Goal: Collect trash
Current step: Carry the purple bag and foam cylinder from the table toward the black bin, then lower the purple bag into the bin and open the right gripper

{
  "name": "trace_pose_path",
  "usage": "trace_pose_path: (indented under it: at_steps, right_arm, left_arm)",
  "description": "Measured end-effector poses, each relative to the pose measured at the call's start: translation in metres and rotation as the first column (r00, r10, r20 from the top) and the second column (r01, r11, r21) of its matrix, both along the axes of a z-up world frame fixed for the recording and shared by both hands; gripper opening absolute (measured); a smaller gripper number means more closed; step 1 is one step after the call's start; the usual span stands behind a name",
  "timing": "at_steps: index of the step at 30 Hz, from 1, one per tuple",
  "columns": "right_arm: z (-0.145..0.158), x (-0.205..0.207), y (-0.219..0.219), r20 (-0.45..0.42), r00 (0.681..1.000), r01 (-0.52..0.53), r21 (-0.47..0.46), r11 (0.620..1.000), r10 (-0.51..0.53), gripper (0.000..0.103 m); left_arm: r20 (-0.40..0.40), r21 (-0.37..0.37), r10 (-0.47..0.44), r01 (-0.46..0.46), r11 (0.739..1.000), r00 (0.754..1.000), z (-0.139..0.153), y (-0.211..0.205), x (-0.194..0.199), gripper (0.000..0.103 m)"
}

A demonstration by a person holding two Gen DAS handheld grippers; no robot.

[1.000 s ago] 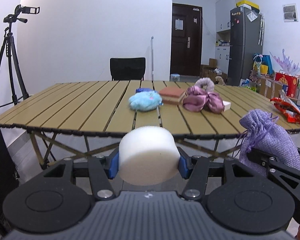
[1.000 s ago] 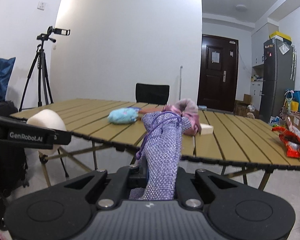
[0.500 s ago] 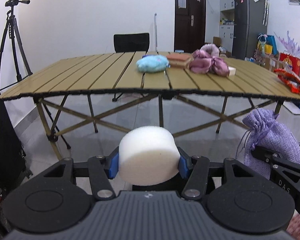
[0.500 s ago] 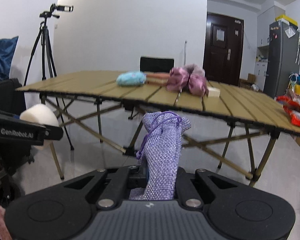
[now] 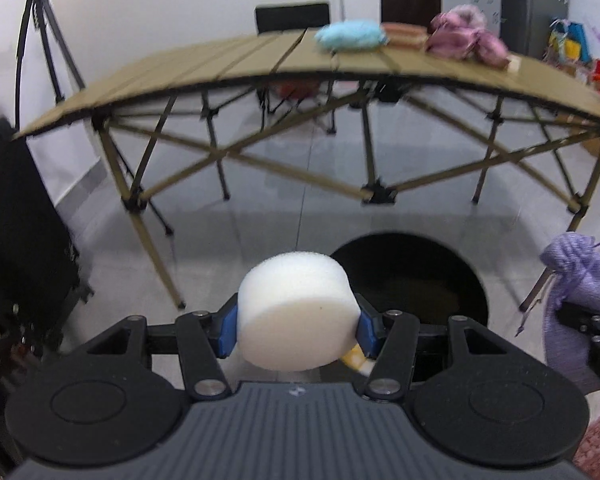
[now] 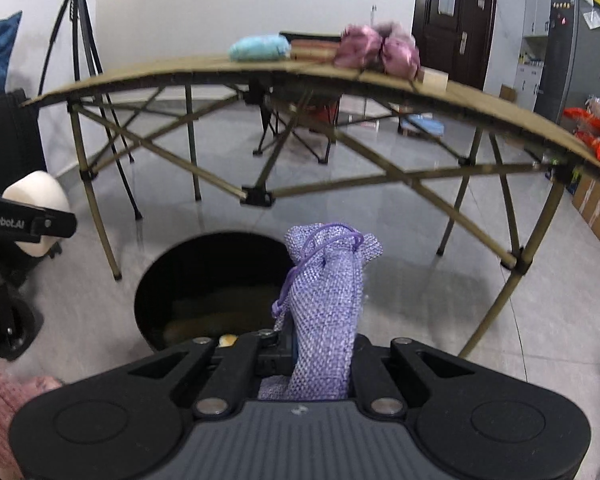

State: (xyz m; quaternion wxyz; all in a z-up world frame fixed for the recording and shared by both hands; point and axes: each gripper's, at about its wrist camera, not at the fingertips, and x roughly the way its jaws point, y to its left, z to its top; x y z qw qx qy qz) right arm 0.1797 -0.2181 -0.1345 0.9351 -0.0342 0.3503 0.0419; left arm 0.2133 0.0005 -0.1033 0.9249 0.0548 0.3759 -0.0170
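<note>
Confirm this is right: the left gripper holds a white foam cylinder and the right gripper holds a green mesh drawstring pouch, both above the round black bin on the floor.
Not quite. The drawstring pouch in the right gripper is lilac, not green, as the right wrist view shows. The rest holds: the left gripper holds the white foam cylinder, both above the round black bin.

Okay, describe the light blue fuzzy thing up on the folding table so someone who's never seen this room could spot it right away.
Find the tan slatted folding table in front of the white wall. On its top, in a row of items at the far side near the black chair, the light blue fuzzy thing lies leftmost, beside a flat reddish-brown block. It is the only blue item there; its neighbours are brown and pink.
</note>
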Motion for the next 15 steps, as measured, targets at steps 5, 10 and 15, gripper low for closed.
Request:
trace_pose_path:
  at_steps: [5, 10, 15]
  right_arm:
    - [-0.008, 0.007, 0.001, -0.052, 0.999, 0.01, 0.0, 1.0, -0.01, 0.004]
    - [-0.014, 0.013, 0.002, -0.1, 0.995, 0.016, 0.002, 1.0, -0.016, 0.004]
    - [-0.018, 0.019, 0.0, -0.145, 0.989, 0.035, 0.005, 0.999, -0.034, 0.004]
  left_arm:
    - [-0.061, 0.003, 0.044, -0.044, 0.999, 0.997, -0.011, 0.01, 0.01, 0.056]
    - [-0.096, 0.003, 0.055, -0.055, 0.998, 0.994, -0.015, 0.012, 0.014, 0.056]
    - [-0.129, 0.004, 0.056, -0.056, 0.998, 0.99, -0.017, 0.011, 0.02, 0.056]
